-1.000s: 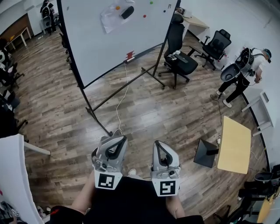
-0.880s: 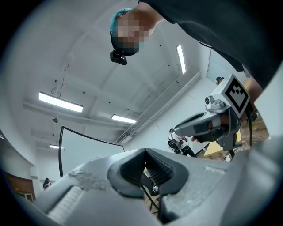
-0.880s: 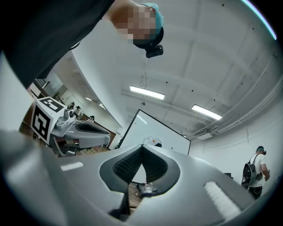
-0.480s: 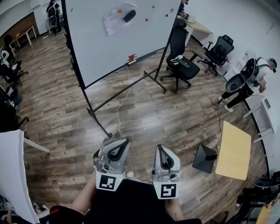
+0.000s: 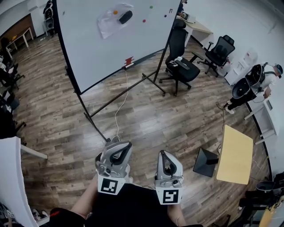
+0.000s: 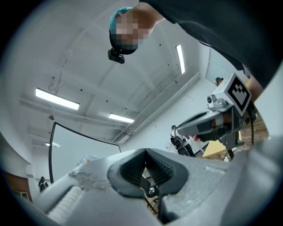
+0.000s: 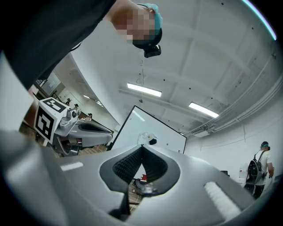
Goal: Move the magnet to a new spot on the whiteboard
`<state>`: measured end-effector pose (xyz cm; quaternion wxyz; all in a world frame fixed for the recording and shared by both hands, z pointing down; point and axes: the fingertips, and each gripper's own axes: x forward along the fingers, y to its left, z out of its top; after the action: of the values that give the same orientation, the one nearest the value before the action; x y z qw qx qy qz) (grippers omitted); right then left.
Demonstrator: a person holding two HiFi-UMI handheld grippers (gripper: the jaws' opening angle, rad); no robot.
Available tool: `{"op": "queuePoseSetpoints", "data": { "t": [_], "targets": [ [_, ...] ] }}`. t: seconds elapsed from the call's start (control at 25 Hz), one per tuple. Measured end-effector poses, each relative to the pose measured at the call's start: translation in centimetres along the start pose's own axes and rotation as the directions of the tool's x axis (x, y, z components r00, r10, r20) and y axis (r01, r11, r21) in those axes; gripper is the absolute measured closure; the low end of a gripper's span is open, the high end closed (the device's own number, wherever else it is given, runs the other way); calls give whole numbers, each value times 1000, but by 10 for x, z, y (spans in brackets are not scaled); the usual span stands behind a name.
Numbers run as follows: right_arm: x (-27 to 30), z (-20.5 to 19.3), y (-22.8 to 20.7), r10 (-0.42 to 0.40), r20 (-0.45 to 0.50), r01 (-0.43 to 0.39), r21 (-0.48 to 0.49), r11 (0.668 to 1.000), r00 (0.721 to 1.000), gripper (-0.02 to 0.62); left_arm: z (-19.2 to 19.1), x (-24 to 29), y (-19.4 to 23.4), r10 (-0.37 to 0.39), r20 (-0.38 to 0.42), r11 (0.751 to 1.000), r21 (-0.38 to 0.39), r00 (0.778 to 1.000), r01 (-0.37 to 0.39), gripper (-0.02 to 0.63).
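1. The jaws of the left gripper [image 6: 145,152] are seen pressed together at the tips with nothing between them. The right gripper [image 7: 142,148] is likewise closed and empty.
2. Both tools are held low, side by side near the person's body. They are pointed toward the whiteboard [image 5: 88,53], which stands well apart across the wooden floor [image 5: 146,115].
3. High on the board an orange magnet [image 5: 115,12], a red magnet [image 5: 143,20] and a green magnet [image 5: 151,7] are found. Which one is meant cannot be told. A black eraser [image 5: 125,17] is stuck just beside the orange one, over a pale sheet [image 5: 106,26].
4. The step in hand is judged to be the approach, as no magnet is touched yet. Next, the gap must be crossed, one pair of jaws opened, and a small disc pinched by its edge.
5. No brand or wording can be read. Only square markers [image 5: 110,185] are seen on the cubes, and a dark mark [image 5: 171,9] near the board's top right corner is too small to read.
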<state>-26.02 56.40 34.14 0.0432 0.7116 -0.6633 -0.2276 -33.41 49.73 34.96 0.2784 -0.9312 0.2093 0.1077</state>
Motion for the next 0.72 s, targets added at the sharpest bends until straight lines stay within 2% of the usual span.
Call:
{"op": "queuePoseSetpoints", "data": {
  "t": [0.72],
  "targets": [
    [116,-64,-59,-1,-34,1,-4,1000,999,595,-75,116,53,-23,4,1000,-12,1000,23,604]
  ]
}}
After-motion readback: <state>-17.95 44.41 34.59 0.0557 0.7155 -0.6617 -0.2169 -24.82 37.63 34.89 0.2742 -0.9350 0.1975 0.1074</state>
